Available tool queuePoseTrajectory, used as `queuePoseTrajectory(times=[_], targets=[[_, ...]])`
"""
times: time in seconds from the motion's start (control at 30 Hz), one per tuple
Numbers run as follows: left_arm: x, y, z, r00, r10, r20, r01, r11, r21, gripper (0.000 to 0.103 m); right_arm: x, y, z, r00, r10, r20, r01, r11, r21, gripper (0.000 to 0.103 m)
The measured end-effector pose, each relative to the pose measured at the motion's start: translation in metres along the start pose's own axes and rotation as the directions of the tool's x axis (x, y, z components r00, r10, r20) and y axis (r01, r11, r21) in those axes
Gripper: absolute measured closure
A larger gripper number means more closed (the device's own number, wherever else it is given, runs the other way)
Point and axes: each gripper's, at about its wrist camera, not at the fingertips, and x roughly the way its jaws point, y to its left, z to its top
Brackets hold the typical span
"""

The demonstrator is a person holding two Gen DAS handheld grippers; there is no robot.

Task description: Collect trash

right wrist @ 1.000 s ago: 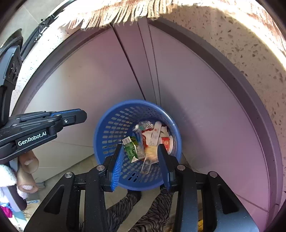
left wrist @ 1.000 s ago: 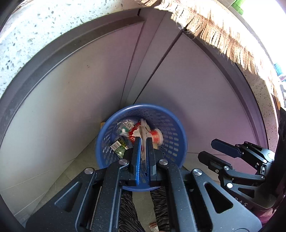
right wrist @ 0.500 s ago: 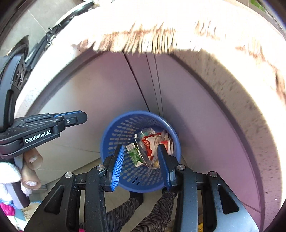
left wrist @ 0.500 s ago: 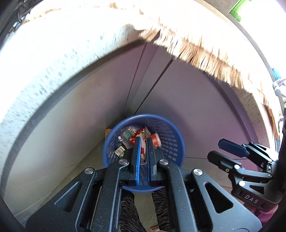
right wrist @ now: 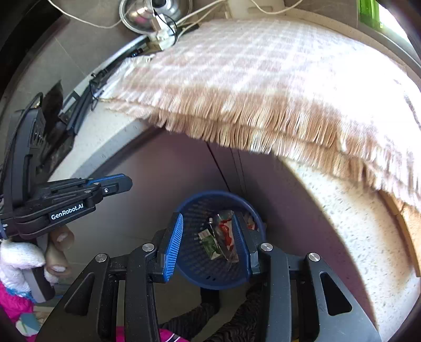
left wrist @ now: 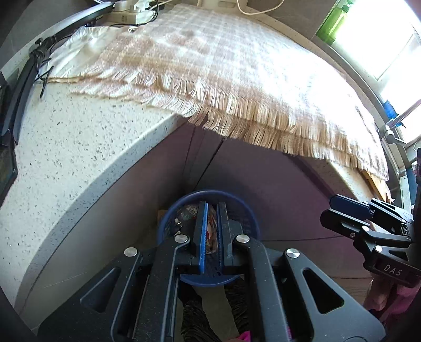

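A blue perforated trash basket (left wrist: 247, 210) (right wrist: 200, 268) stands on the floor against the grey cabinet doors, below both grippers. It holds wrappers: a red and white packet (right wrist: 227, 231) and a green carton (right wrist: 209, 244). My left gripper (left wrist: 211, 207) is nearly shut with nothing between its fingers, high above the basket; it also shows at the left of the right wrist view (right wrist: 126, 182). My right gripper (right wrist: 209, 219) is open and empty above the basket; it also shows at the right of the left wrist view (left wrist: 329, 207).
A speckled white countertop (left wrist: 79, 147) juts out above the basket. A fringed beige checked cloth (left wrist: 223, 65) (right wrist: 263, 79) covers it and hangs over the edge. Cables and a power strip (left wrist: 131, 10) lie at the back, a green bottle (left wrist: 334, 23) by the window. The person's legs (right wrist: 210, 310) stand near the basket.
Both grippers have risen away from the basket, which looks smaller and lower now. The countertop and the cloth have come into view. Neither gripper's opening has changed.
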Motion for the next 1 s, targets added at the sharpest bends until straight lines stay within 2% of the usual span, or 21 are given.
queuePoseTrajectory(times=[0.1, 0.17, 0.23, 0.43, 0.5, 0.57, 0.67, 0.73, 0.8, 0.87, 1.0], targets=[[-0.018, -0.006, 0.010, 0.999, -0.008, 0.032, 0.007, 1.000, 0.011, 0.097, -0.014, 0.000, 0.006, 0.999, 0.010, 0.031, -0.011, 1.000, 0.013, 0.066], [-0.029, -0.010, 0.017, 0.998, -0.013, 0.057, 0.012, 1.000, 0.018, 0.080, -0.025, -0.002, 0.012, 0.998, 0.017, 0.055, -0.018, 1.000, 0.024, 0.066], [-0.040, -0.016, 0.024, 0.996, -0.018, 0.085, 0.016, 1.000, 0.023, 0.073, -0.036, -0.003, 0.018, 0.996, 0.022, 0.081, -0.024, 0.999, 0.033, 0.066], [-0.062, -0.039, 0.053, 0.987, -0.036, 0.159, 0.029, 0.998, 0.049, 0.072, -0.070, -0.010, 0.042, 0.986, 0.036, 0.165, -0.044, 0.998, 0.045, 0.063], [-0.072, -0.048, 0.063, 0.981, -0.043, 0.188, 0.032, 0.998, 0.061, 0.067, -0.079, -0.015, 0.050, 0.981, 0.039, 0.188, -0.048, 0.998, 0.045, 0.061], [-0.079, -0.057, 0.074, 0.974, -0.043, 0.222, 0.028, 0.997, 0.071, 0.049, -0.088, -0.020, 0.057, 0.976, 0.040, 0.212, -0.050, 0.998, 0.042, 0.061], [-0.088, -0.071, 0.089, 0.962, -0.043, 0.269, 0.022, 0.996, 0.081, 0.038, -0.102, -0.028, 0.068, 0.969, 0.040, 0.245, -0.050, 0.998, 0.036, 0.061], [-0.092, -0.079, 0.097, 0.956, -0.045, 0.290, 0.020, 0.996, 0.086, 0.032, -0.111, -0.034, 0.075, 0.963, 0.038, 0.265, -0.048, 0.998, 0.032, 0.060], [-0.097, -0.088, 0.105, 0.949, -0.047, 0.312, 0.019, 0.995, 0.094, 0.029, -0.119, -0.040, 0.081, 0.956, 0.032, 0.290, -0.043, 0.999, 0.030, 0.054], [-0.099, -0.097, 0.112, 0.944, -0.041, 0.327, 0.010, 0.995, 0.098, 0.023, -0.128, -0.047, 0.087, 0.950, 0.028, 0.312, -0.039, 0.999, 0.029, 0.053], [-0.102, -0.111, 0.126, 0.936, -0.046, 0.349, 0.011, 0.995, 0.100, 0.021, -0.143, -0.061, 0.093, 0.936, 0.017, 0.353, -0.029, 0.999, 0.029, 0.048]])
